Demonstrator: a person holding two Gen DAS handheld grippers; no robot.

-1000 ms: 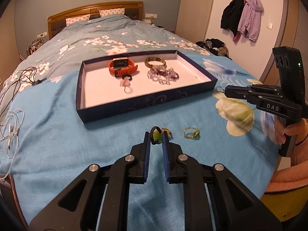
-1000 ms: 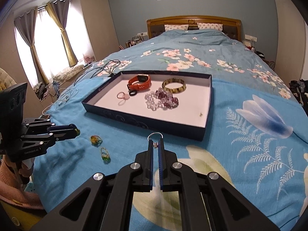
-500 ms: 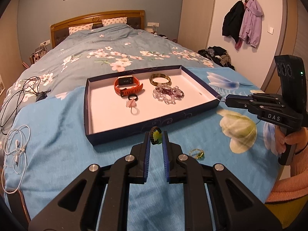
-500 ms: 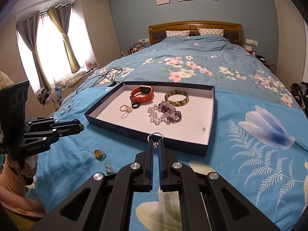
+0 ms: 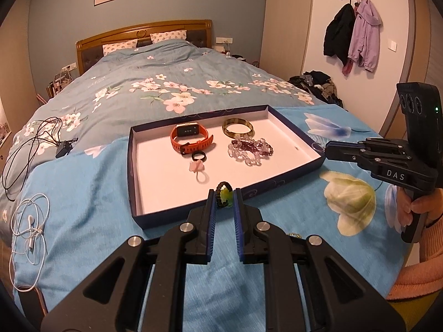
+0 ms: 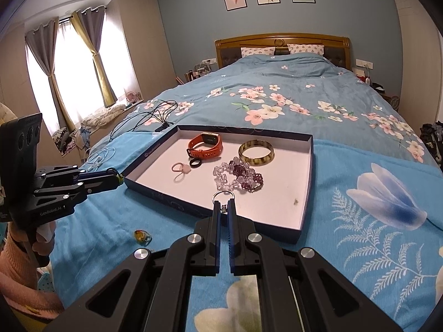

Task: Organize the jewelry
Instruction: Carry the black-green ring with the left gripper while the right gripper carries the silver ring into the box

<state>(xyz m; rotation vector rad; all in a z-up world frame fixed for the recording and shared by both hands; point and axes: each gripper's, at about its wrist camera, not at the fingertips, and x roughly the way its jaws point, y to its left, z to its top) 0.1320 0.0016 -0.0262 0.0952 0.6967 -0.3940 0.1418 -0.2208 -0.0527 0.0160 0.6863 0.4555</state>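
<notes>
Pretty far along I'd say: the tray (image 5: 293, 166) on the bed already holds a watch (image 5: 191, 138), bangle (image 5: 238, 127), beads (image 5: 250, 150) and two rings. Left gripper (image 5: 223, 197) jaws are clamped on a green-stone ring (image 5: 224, 193), right gripper (image 6: 224, 207) jaws on a silver ring (image 6: 223, 194), both at the tray's edge. One ring (image 6: 141, 235) is left on the bedspread.

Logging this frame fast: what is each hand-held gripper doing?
Left hand-held gripper: shut on green-and-black ring.
Right hand-held gripper: shut on silver ring.
</notes>
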